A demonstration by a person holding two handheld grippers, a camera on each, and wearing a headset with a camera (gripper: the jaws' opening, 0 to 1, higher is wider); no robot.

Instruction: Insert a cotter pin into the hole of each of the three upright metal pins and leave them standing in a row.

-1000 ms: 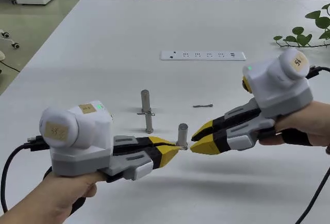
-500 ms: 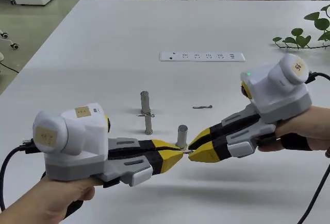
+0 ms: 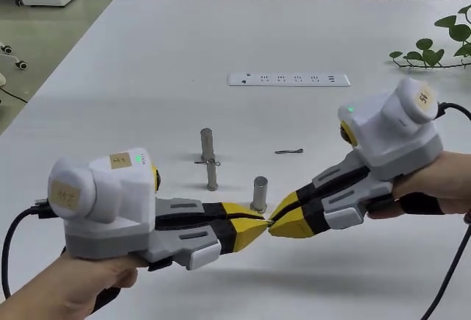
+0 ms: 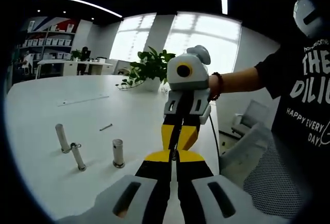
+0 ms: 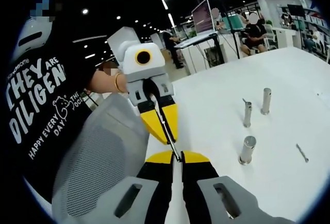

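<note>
White desk [image 3: 147, 77] bears the nearest upright metal pin [image 3: 259, 193], and just beside it the left claw [image 3: 260, 224] and right claw [image 3: 273, 224] meet, both clenched on one cotter pin [image 5: 166, 126], probably light and slippery, best pinched at its looped head.

Three upright pins [image 3: 212, 175] clustered on table [image 3: 132, 70], open surface around.

White workbench [image 3: 147, 55], white power strip [image 3: 288, 79] lying flat, leafy plant [image 3: 427, 44] at right edge, perhaps a mesh chair [image 5: 98, 167]
</note>
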